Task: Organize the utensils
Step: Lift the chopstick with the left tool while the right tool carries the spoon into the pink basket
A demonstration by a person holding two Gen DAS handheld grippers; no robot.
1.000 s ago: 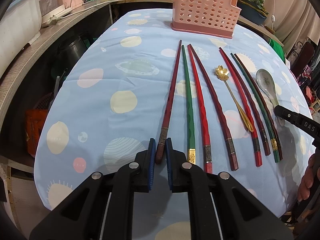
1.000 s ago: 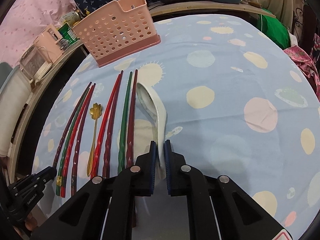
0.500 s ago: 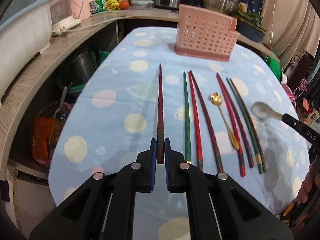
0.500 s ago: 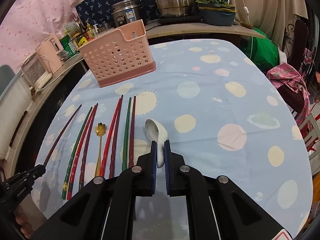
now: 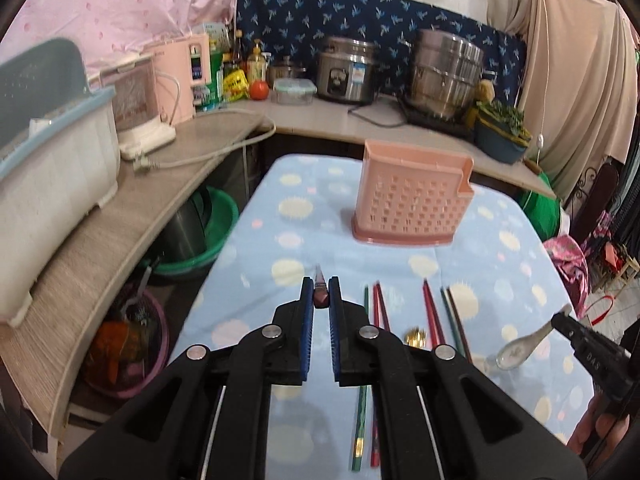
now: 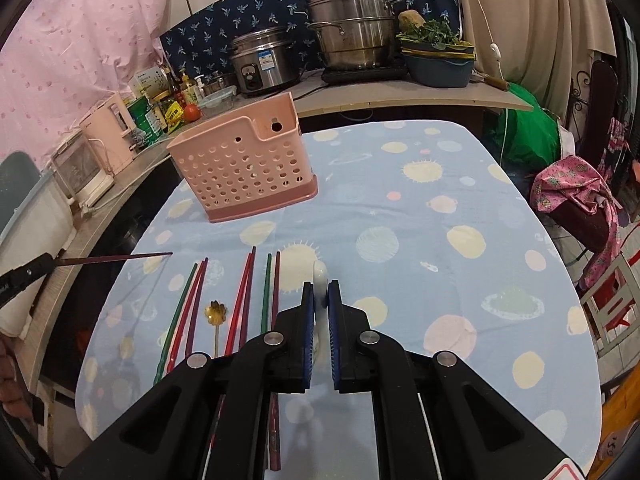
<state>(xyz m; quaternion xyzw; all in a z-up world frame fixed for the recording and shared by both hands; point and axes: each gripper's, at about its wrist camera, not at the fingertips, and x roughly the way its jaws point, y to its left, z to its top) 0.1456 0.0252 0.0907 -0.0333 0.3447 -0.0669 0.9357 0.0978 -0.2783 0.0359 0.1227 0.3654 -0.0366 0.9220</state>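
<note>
L gripper (image 5: 319, 300) fingers pinch dark red chopstick (image 6: 114, 258) by its butt, held off worktop short of pink basket (image 6: 244, 168). R gripper (image 6: 319, 300) pinches ceramic spoon (image 5: 520, 346) handle: slick, fragile; chopstick stiff, light.

Soft, even indoor light fills both views, with no hard glare. The left wrist view is smeared by motion: the perforated pink plastic basket (image 5: 412, 204) and the blue spotted tablecloth (image 5: 256, 280) look soft. The right wrist view is sharper. Fisheye bending curves the wood-grain surface (image 5: 100, 240), and dark vignetting rings both pictures.
</note>
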